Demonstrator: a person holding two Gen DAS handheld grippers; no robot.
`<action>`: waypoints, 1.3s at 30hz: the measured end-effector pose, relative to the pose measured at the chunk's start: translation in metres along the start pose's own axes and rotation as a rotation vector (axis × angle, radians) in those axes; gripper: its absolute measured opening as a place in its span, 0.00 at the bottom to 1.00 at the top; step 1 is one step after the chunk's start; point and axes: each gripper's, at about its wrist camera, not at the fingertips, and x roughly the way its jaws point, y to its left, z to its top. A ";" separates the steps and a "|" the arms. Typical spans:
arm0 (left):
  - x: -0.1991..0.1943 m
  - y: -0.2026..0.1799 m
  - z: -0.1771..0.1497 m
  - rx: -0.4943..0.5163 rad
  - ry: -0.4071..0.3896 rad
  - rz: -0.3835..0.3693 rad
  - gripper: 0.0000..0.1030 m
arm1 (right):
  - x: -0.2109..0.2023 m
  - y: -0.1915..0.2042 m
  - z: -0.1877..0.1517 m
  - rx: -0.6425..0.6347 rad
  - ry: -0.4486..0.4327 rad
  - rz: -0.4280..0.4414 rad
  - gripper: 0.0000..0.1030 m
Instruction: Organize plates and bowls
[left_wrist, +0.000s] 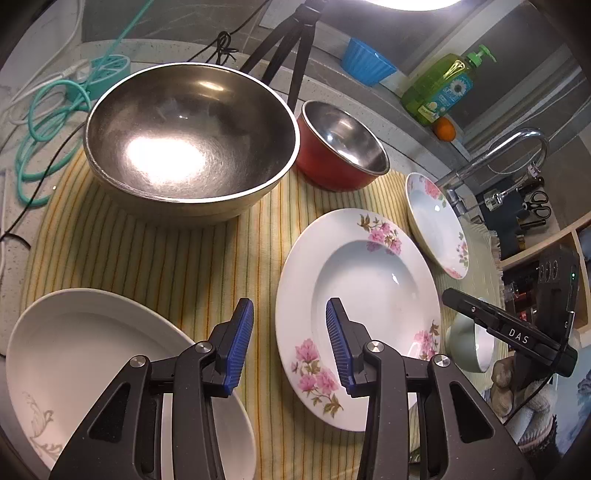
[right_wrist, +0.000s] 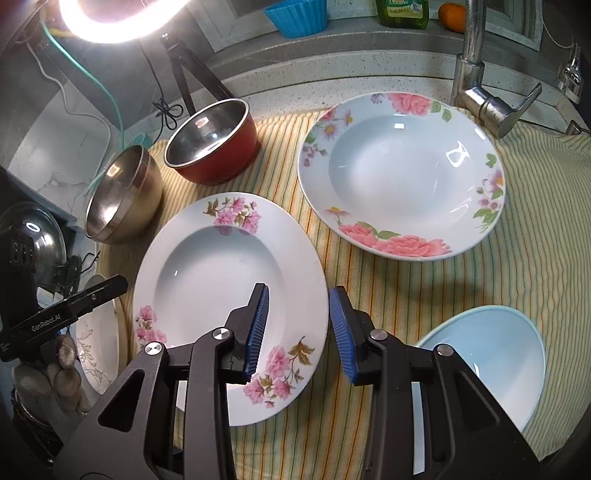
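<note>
Hovering over a yellow striped cloth (left_wrist: 155, 258) spread on the speckled grey counter (right_wrist: 280, 70), both grippers pointing steeply down. Left gripper (left_wrist: 290, 343) hanging with blue ribbed pads apart and empty, straddling the left rim of the white deep plate with pink flower sprays (left_wrist: 354, 317), not touching it as far as can be told; right gripper (right_wrist: 298, 332) likewise parted and gripping nothing, its pads straddling the same plate's right rim (right_wrist: 229, 295). Lying just left of the left gripper, a plain white oval dish with a faint grey leaf print (left_wrist: 74, 354). Sitting farther back on the cloth, a large brushed steel mixing bowl (left_wrist: 192, 136), and beside it a smaller red-walled steel bowl (left_wrist: 340, 147). Resting to the right of those, a second white deep plate with big pink roses (right_wrist: 402, 173), close to the chrome tap (right_wrist: 476, 85). Lying near the right gripper's lower right side, a pale blue bowl (right_wrist: 491, 354). Standing on the ledge behind: a blue ribbed cup (right_wrist: 295, 16), a green soap bottle (left_wrist: 439, 86), an orange fruit (left_wrist: 443, 129).
</note>
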 end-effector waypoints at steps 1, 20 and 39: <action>0.002 0.001 0.001 -0.002 0.003 0.001 0.37 | 0.002 0.000 0.001 0.000 0.006 -0.001 0.35; 0.019 0.003 0.004 -0.010 0.064 -0.014 0.30 | 0.018 -0.003 0.010 -0.018 0.070 -0.014 0.35; 0.026 0.000 0.001 -0.001 0.088 -0.026 0.23 | 0.031 0.015 0.012 -0.126 0.112 -0.065 0.35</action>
